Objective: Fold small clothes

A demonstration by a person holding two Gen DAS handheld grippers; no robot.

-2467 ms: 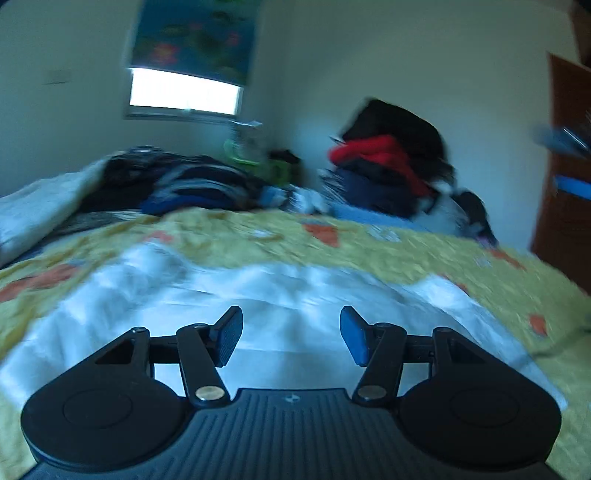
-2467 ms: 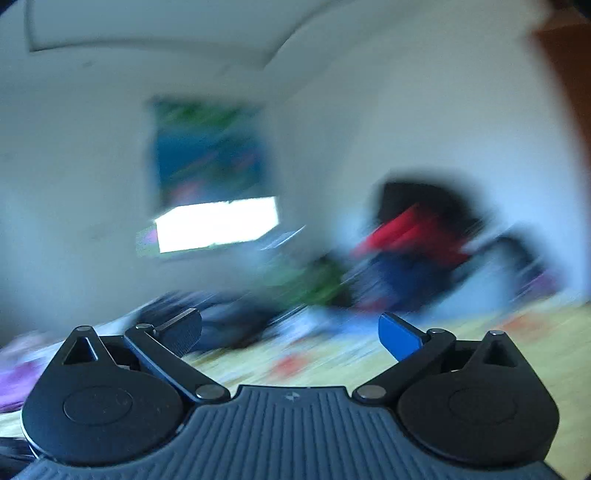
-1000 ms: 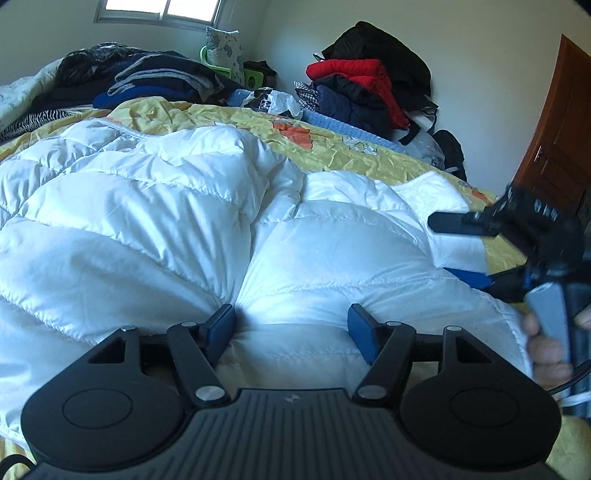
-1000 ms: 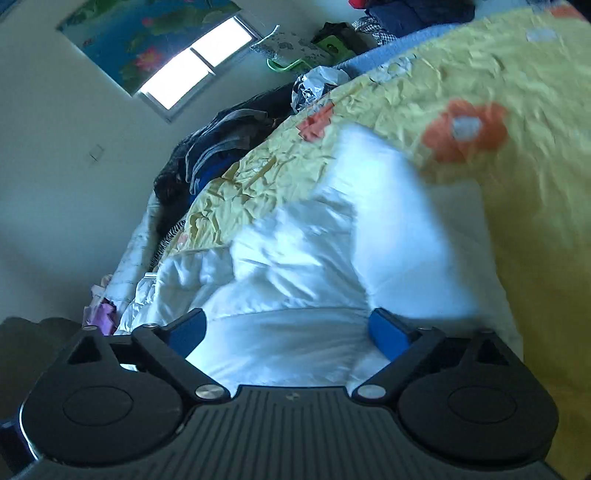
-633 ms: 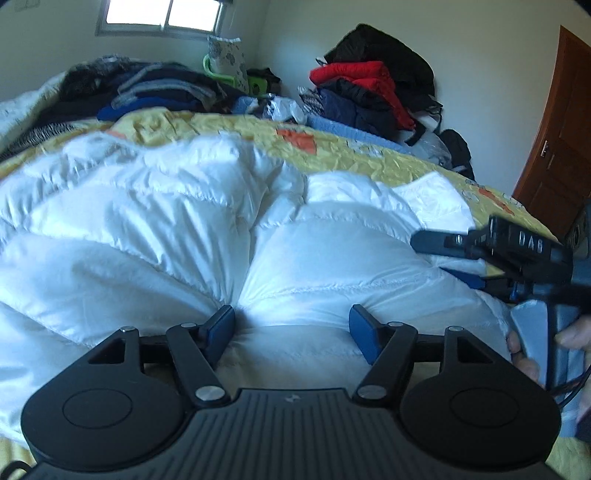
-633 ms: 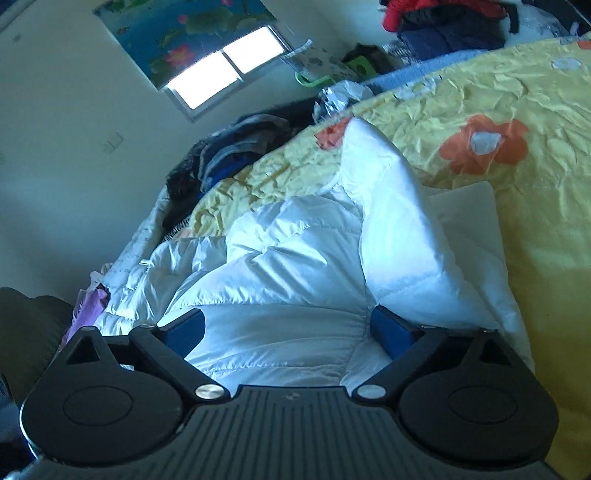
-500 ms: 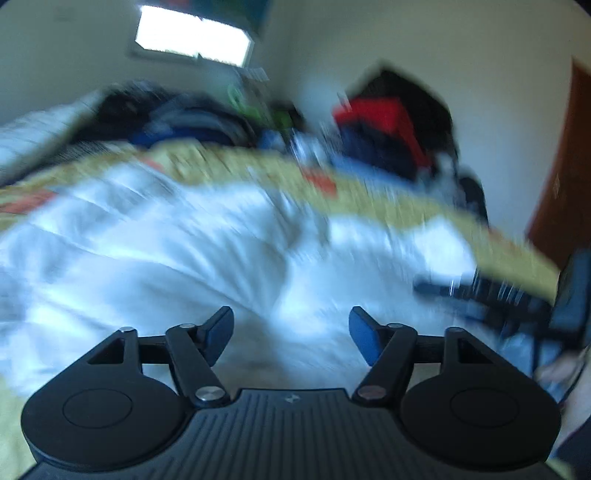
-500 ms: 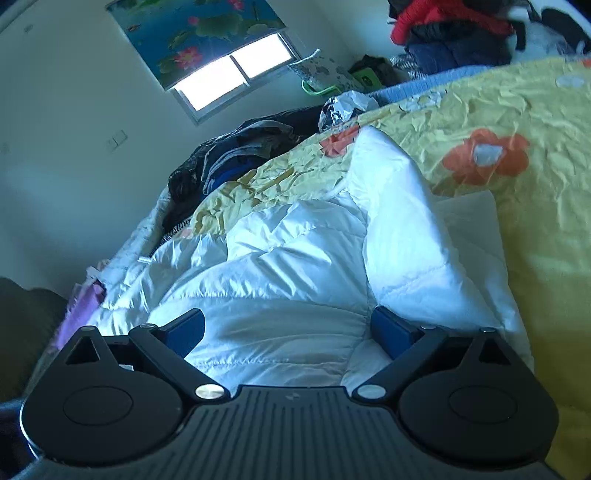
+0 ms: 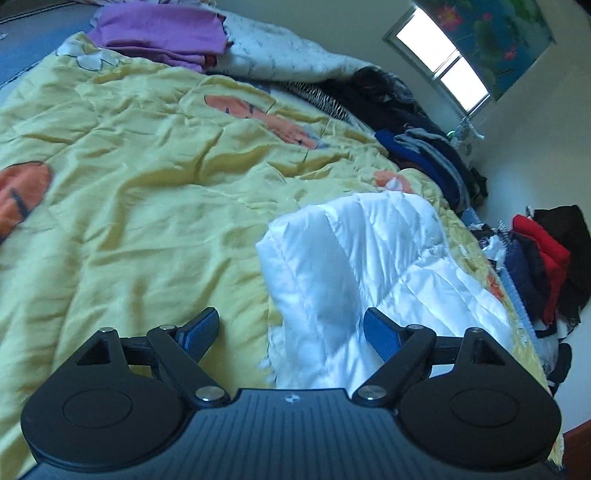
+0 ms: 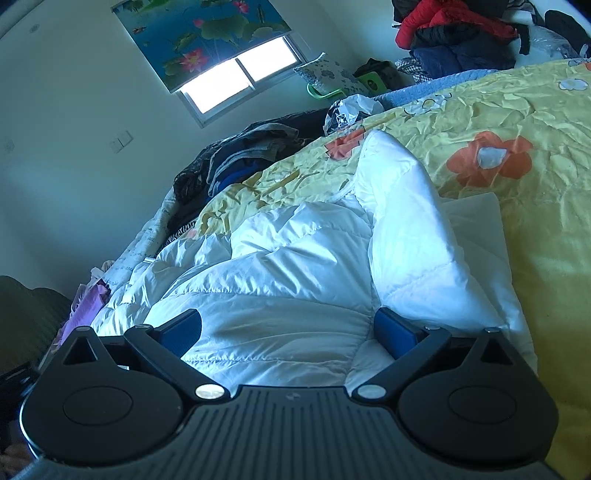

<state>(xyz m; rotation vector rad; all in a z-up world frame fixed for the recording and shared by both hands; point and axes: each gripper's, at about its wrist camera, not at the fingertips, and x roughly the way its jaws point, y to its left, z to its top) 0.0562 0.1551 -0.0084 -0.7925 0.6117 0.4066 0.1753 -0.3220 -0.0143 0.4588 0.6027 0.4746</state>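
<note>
A white quilted puffer jacket [image 9: 369, 266] lies on the yellow flowered bedspread [image 9: 129, 192]. In the left wrist view its near edge sits between the open fingers of my left gripper [image 9: 291, 332], which holds nothing. In the right wrist view the jacket [image 10: 295, 266] fills the middle, with one part [image 10: 406, 221] folded up on the right. My right gripper [image 10: 288, 332] is open, its fingers close over the jacket's near hem.
Folded purple clothes [image 9: 162, 33] lie at the bed's far left. Dark clothes [image 9: 424, 147] are piled along the wall under the window [image 10: 236, 81]. A heap of red and black garments [image 9: 546, 258] stands at the far right. The bedspread [image 10: 535, 184] extends right.
My left gripper has swung left, off the jacket's middle to its left edge, with bare bedspread now in view. The right gripper has barely moved and stays open over the hem.
</note>
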